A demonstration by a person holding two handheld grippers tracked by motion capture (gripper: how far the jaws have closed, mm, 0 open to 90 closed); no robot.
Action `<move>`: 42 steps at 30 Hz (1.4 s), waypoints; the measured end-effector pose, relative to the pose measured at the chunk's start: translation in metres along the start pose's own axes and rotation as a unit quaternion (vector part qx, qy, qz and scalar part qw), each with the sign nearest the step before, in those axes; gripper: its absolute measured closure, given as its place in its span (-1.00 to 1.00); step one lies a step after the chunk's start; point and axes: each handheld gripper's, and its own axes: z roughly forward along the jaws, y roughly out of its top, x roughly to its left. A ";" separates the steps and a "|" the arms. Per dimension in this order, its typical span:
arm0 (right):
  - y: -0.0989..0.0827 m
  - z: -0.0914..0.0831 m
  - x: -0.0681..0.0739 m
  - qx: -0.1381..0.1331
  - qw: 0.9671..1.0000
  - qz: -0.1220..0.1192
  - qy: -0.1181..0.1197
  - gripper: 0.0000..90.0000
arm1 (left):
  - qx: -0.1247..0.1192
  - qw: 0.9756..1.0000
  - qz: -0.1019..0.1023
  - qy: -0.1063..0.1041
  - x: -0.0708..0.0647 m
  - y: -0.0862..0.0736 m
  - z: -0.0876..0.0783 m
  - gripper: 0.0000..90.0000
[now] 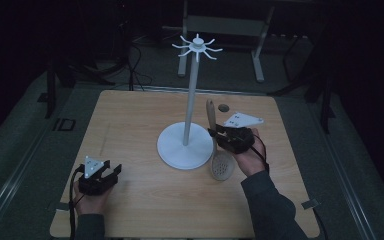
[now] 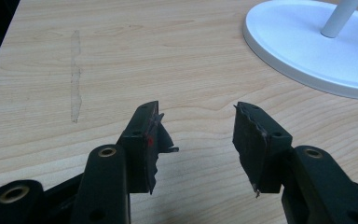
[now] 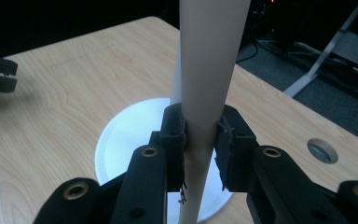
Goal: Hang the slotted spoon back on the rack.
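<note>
Pinching the slotted wooden spoon's (image 1: pixel 219 150) smooth tapered handle, right hand-held gripper (image 3: pixel 200 140); left hand-held gripper (image 2: pixel 198 140) spread.

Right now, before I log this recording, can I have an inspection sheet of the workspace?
Surface: light wooden table, a pale streak near its left side, a round hole at the far edge.
Job's things: wooden slotted spoon, handle up; white hook stand beside it.
Clutter: nothing seen.
Grippers: right gripper shut on the spoon's handle; left gripper open, resting on the table.
Cables: black cable trailing from the left gripper.
Surroundings: dark floor, metal frame legs behind.
</note>
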 end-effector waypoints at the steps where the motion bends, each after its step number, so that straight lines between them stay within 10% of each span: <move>1: 0.001 0.000 0.000 -0.003 1.000 -0.001 0.000 0.65 | 0.001 1.000 0.000 0.000 0.000 0.000 0.000 0.14; 42: 0.025 -0.003 0.006 -0.038 0.999 -0.003 -0.001 0.65 | -0.001 1.000 -0.003 0.000 0.000 0.000 -0.001 0.14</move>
